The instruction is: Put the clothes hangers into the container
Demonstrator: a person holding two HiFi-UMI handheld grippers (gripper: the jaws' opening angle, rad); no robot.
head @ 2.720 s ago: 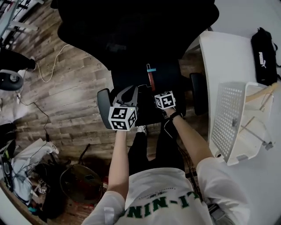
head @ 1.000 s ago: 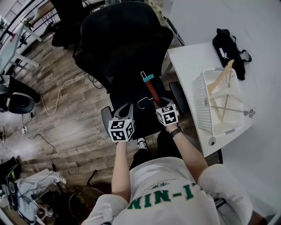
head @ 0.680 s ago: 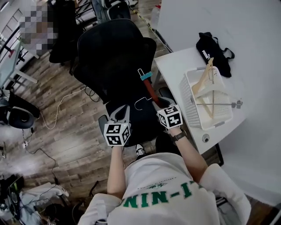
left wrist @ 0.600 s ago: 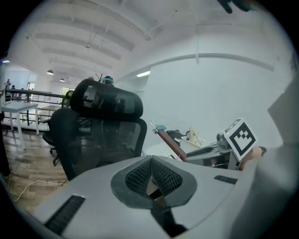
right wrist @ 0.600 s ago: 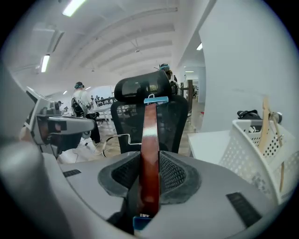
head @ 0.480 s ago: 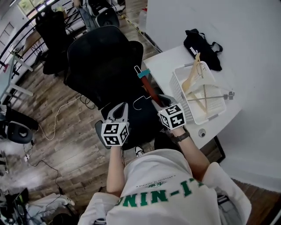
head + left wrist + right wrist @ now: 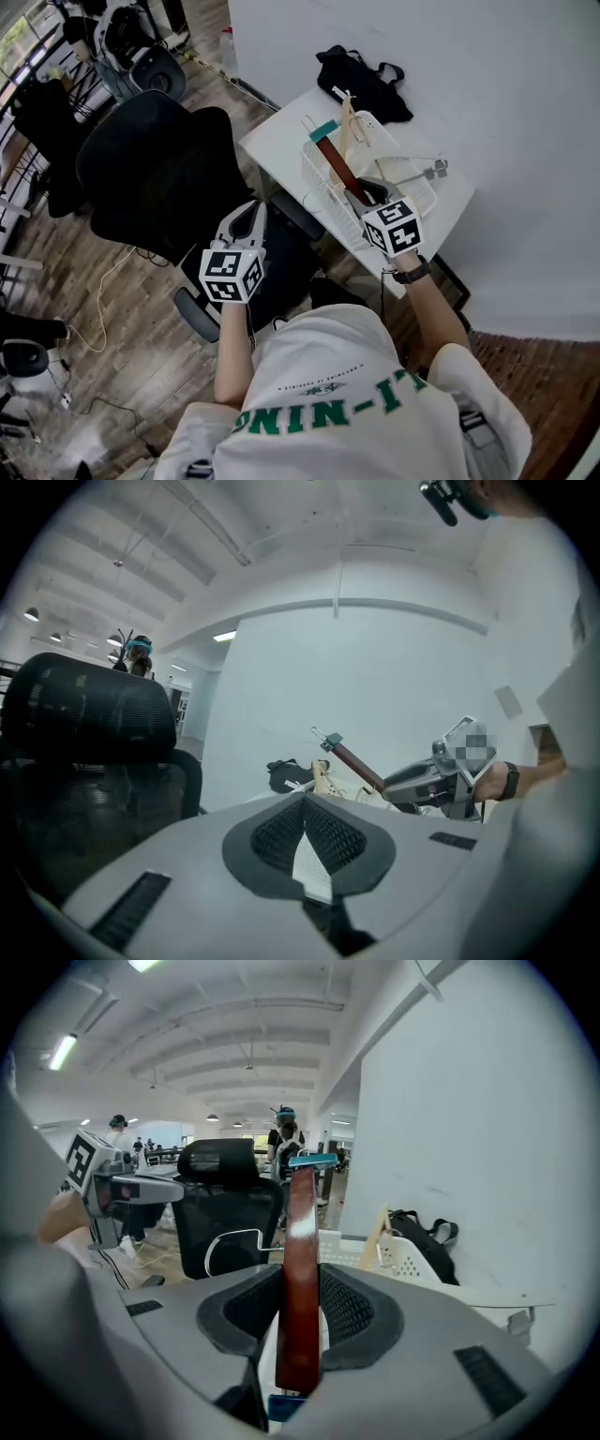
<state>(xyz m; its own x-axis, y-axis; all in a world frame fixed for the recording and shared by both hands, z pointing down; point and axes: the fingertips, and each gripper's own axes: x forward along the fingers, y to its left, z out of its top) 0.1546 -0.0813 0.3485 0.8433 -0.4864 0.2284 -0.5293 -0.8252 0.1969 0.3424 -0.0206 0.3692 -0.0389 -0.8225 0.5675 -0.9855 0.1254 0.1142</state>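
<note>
With the right gripper (image 7: 361, 192) clamped on the brown hanger (image 7: 333, 159) just over the basket (image 7: 412, 192), and the left gripper (image 7: 246, 211) closed on nothing, it seems best to lower the hanger flat, hook clear of the rim, before letting go.

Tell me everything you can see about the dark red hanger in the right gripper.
The hanger is a glossy, dark reddish-brown bar, wood by its look, with a teal clip at its far end and a bent metal hook off to one side. The right gripper is shut on the bar, which sticks out along the jaws. In the head view the bar reaches over the white basket; whether it touches the basket cannot be told.
</note>
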